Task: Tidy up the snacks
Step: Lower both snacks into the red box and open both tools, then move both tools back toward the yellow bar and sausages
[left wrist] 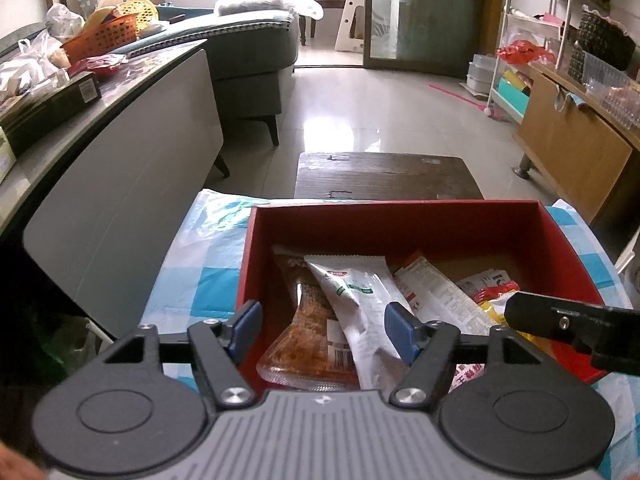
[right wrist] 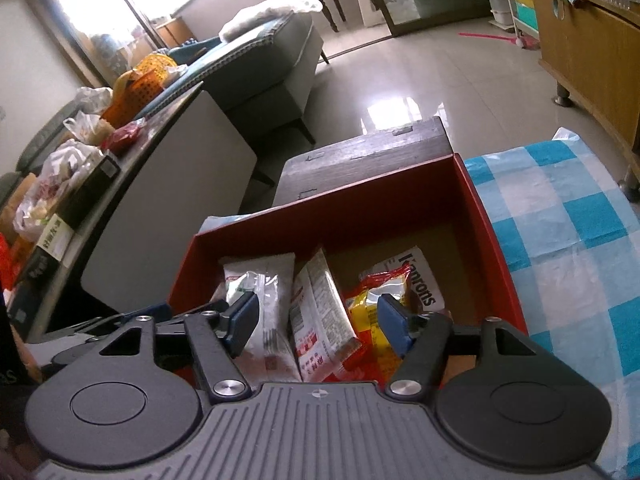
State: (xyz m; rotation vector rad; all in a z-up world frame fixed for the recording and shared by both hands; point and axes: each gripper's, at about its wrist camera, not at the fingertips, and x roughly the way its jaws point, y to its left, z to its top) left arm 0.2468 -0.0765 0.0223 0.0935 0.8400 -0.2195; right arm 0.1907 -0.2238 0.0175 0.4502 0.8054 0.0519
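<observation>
A red cardboard box [left wrist: 400, 220] stands on a blue-and-white checked cloth [left wrist: 208, 248] and holds several snack packets. In the left wrist view I see a clear packet of brown snack [left wrist: 308, 320], a white and green packet [left wrist: 360, 300] and a white and red packet [left wrist: 440, 296]. My left gripper [left wrist: 324, 332] is open and empty above the box's near left part. In the right wrist view the box [right wrist: 400, 208] holds the white and green packet [right wrist: 264, 304], the white and red packet [right wrist: 320, 316], a red and yellow packet [right wrist: 372, 312] and a white "Konrons" packet [right wrist: 420, 276]. My right gripper [right wrist: 316, 320] is open and empty over them.
A dark wooden stool [left wrist: 384, 176] stands just beyond the box. A grey table [left wrist: 120, 128] at left carries bags, an orange basket [left wrist: 104, 36] and a dark carton. A sofa [left wrist: 248, 48] is behind it. A wooden cabinet [left wrist: 576, 136] stands at right.
</observation>
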